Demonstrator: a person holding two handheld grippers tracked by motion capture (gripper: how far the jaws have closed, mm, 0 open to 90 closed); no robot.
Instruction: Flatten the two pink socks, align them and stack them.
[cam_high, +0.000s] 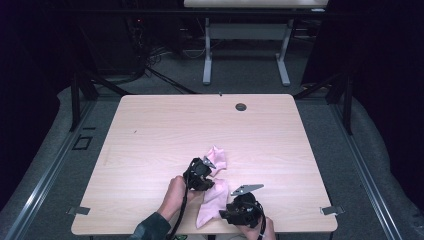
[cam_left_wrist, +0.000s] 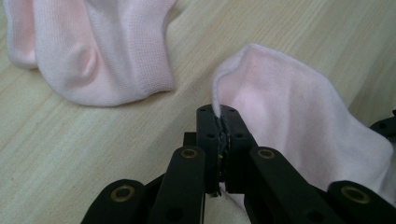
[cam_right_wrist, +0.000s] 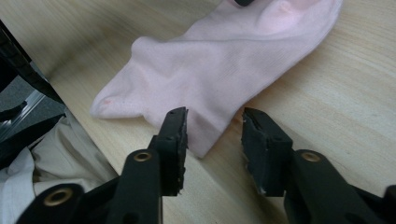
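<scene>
Two pale pink socks lie on the wooden table (cam_high: 165, 130). The farther sock (cam_high: 217, 156) sits crumpled; in the left gripper view this other sock (cam_left_wrist: 102, 51) lies at the upper left. The nearer sock (cam_high: 212, 202) stretches toward the front edge. My left gripper (cam_high: 208, 179) is shut on one end of the nearer sock (cam_left_wrist: 289, 102), with a fold of cloth pinched between the jaws of the left gripper (cam_left_wrist: 220, 114). My right gripper (cam_high: 223, 212) is at the sock's other end. There the right gripper (cam_right_wrist: 215, 123) stands open, with the sock's (cam_right_wrist: 219, 65) edge between the pads but not pressed.
A dark cable grommet (cam_high: 241, 106) sits near the table's far edge. A second table (cam_high: 245, 30) stands behind on the grey floor. The front edge of the table (cam_right_wrist: 74, 116) runs close to the sock's end, with the person's clothing below it.
</scene>
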